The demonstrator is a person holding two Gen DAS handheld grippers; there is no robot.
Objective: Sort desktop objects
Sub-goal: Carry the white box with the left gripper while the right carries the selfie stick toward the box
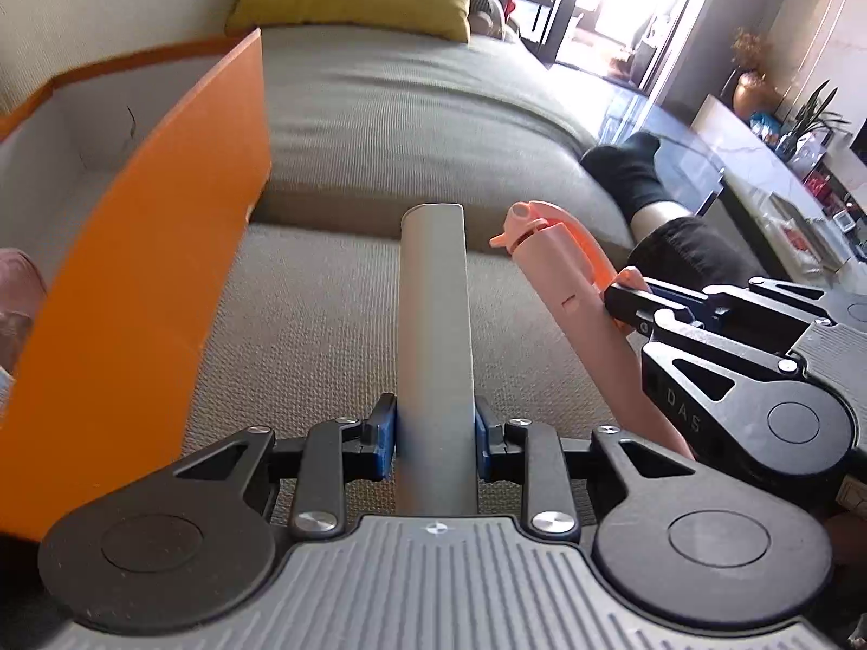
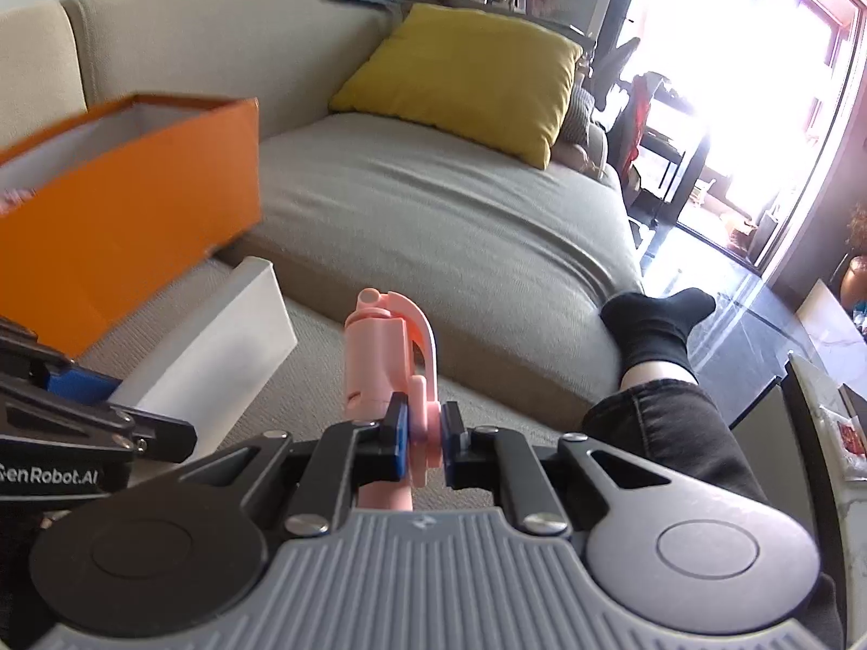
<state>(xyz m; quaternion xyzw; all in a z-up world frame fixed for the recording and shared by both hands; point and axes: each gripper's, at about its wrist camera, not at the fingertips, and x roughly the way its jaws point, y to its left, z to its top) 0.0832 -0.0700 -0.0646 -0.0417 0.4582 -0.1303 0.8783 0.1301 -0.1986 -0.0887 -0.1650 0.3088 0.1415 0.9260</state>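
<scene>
Both grippers had something in them at this point. The left gripper (image 1: 436,436) was clamped on a grey tube (image 1: 433,336), blue pads pressed flat against both sides, and the tube stuck straight out away from the camera above the sofa seat (image 1: 379,124). The jaws were only partly closed because the tube filled the gap.

The right gripper (image 2: 424,436) was squeezed almost fully together on a pink pen-like thing (image 2: 379,357), pinching the curved pink clip on its side rather than the fat barrel. In the left wrist view you could see that same pink item (image 1: 563,292) tilted, its top leaning left toward the tube but not touching it, with the right gripper's (image 1: 623,300) black fingers coming in from the right.

The orange box (image 1: 135,281) sat open on the left side of the sofa, white inside, just beside the tube on its left. From the right wrist view there was also a white box (image 2: 217,346) lying near the orange box (image 2: 135,206), in front of it. A yellow cushion (image 2: 466,76) was at the far end of the sofa, and a leg in dark trousers with a black sock (image 2: 655,330) stretched out on the right.
</scene>
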